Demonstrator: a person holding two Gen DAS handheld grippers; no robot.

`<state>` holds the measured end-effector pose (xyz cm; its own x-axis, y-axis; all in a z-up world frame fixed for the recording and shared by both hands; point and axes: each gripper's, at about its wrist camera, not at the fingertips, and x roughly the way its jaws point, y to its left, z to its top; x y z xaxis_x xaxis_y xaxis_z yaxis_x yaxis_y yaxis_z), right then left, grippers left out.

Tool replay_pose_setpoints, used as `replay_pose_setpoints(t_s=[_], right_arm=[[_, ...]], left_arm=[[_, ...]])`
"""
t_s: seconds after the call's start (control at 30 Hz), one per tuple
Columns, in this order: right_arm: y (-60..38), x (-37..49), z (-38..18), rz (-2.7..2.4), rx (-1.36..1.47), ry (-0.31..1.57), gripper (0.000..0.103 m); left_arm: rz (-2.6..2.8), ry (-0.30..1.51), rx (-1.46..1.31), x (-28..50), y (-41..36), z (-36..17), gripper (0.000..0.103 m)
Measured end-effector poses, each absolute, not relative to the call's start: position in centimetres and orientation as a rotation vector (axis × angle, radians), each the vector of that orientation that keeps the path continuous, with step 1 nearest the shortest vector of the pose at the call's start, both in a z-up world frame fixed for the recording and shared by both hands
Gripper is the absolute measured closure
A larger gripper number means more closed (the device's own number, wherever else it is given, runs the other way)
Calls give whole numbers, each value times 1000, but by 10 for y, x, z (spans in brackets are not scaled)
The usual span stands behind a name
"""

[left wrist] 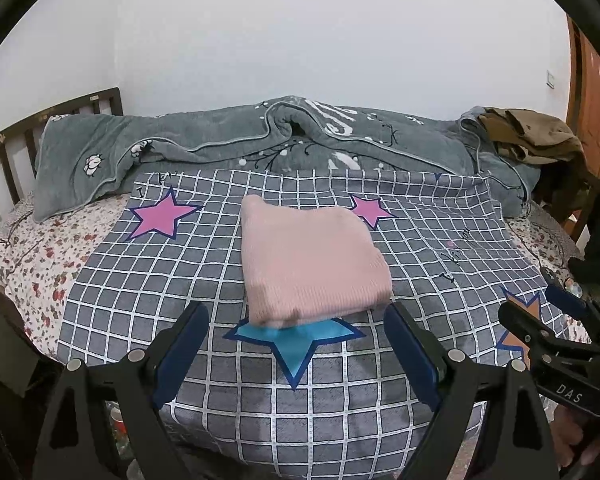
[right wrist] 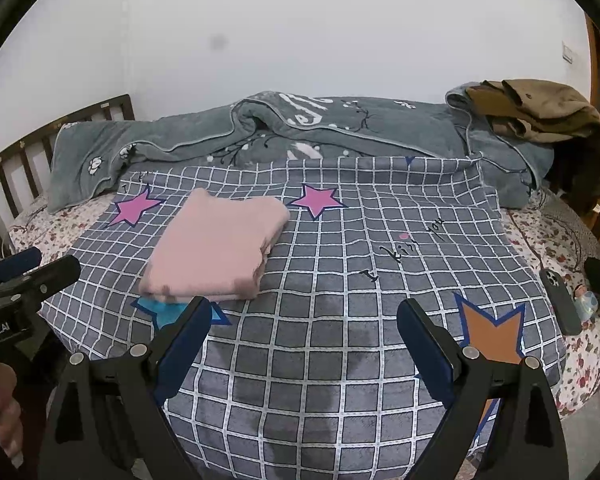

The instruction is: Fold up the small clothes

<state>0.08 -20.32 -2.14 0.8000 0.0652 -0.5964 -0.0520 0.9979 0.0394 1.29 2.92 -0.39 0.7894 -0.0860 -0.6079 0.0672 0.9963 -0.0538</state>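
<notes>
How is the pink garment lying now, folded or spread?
Folded: the pink garment is a compact rectangle, stacked layers showing along its right edge.

Pink garment (left wrist: 308, 256) (folded) on blanket

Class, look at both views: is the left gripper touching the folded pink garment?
Apart. In the left wrist view, checked cover shows between the open left gripper and the pink garment.

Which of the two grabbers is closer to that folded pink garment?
Left. The left gripper sits just in front of the pink garment; the right gripper is off to its right.
</notes>
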Motion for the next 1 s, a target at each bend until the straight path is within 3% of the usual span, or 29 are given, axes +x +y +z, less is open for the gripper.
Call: replay_pose_setpoints(t_s=[1.0], right_arm=[[-197,-7,-16,84,8,636,10]], left_arm=[[-40,649,-44,4,42,4,14]])
